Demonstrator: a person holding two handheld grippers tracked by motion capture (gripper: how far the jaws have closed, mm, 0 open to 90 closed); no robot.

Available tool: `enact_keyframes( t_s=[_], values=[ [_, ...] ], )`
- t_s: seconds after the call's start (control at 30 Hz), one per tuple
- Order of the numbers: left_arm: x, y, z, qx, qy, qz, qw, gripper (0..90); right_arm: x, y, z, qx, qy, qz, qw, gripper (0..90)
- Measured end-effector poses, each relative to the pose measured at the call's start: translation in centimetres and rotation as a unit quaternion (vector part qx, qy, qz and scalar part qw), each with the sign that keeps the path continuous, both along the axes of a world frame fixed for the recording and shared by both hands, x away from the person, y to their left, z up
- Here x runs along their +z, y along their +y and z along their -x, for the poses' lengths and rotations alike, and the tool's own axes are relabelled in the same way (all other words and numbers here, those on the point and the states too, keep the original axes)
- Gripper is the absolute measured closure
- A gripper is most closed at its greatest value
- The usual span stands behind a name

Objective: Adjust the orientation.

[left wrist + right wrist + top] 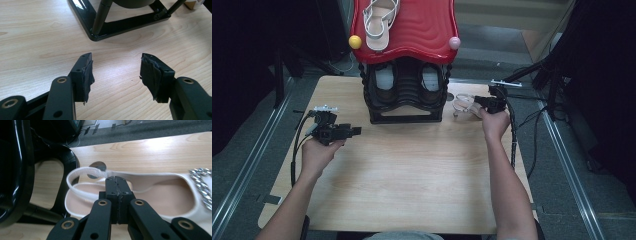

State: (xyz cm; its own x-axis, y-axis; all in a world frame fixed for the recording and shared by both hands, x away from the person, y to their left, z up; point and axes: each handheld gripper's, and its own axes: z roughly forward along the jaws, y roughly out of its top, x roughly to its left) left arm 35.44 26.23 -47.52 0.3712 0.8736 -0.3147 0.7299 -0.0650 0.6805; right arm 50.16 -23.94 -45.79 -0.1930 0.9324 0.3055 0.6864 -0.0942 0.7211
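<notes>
A white strappy sandal (462,104) with a chain-trimmed front (202,185) is at the right side of the black shoe rack (404,95), low over the table. My right gripper (116,180) is shut on the sandal's thin white heel strap (82,171), and it also shows in the high view (484,102). My left gripper (357,131) is over the table left of the rack. It is open with nothing between its taped pads (87,72), and it faces the rack's base (120,25).
The rack has a red wavy top shelf (422,27) with another white sandal (379,20) on it and a pair of shoes (384,80) on a lower shelf. The wooden table (412,175) has dark floor around it and cables at its right edge (513,145).
</notes>
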Motion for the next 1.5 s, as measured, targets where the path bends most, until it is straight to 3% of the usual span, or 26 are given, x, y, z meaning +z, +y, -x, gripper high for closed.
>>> enact_keyframes(
  t_s=[0.1,0.2,0.23,0.4,0.47,0.6,0.8,0.97,1.5],
  values=[
    [-0.2,0.0,-0.2,-0.003,0.002,-0.001,1.0,43.9,-0.5,0.7,-0.7,-0.003,0.006,0.002,1.0,90.0],
    [-0.2,0.1,-0.3,-0.004,0.004,-0.004,1.0,43.9,-1.7,0.9,-1.1,-0.006,0.031,-0.001,0.9995,90.0],
    [-0.2,0.1,-0.3,-0.003,0.004,-0.005,1.0,43.9,-1.9,0.9,-1.0,-0.005,0.03,0.001,0.9995,90.0],
    [-0.3,0.1,-0.4,-0.008,0.007,0.007,0.9999,43.7,-2.1,1.0,-0.8,0.002,0.041,0.018,0.999,90.0],
    [-0.2,0.0,-0.3,-0.011,0.006,0.003,0.9999,43.7,-2.0,1.0,-0.7,0.005,0.045,0.023,0.9987,90.0],
    [-0.3,-0.2,-0.3,-0.009,0.006,0.003,0.9999,43.7,-2.1,0.7,-0.2,0.009,0.037,0.023,0.999,90.0],
    [0.0,-0.2,-0.3,-0.02,0.013,0.033,0.9991,43.6,-2.3,0.3,0.3,0.012,0.038,0.018,0.999,90.0],
    [0.0,-0.3,-0.2,-0.02,0.012,0.03,0.9993,43.6,-2.1,-0.1,0.5,0.016,0.043,0.034,0.9984,90.0],
    [-0.2,-0.6,-0.3,-0.024,0.015,0.024,0.9993,43.5,-1.9,-2.0,1.0,0.002,0.049,0.044,0.9978,90.0]
  ],
)
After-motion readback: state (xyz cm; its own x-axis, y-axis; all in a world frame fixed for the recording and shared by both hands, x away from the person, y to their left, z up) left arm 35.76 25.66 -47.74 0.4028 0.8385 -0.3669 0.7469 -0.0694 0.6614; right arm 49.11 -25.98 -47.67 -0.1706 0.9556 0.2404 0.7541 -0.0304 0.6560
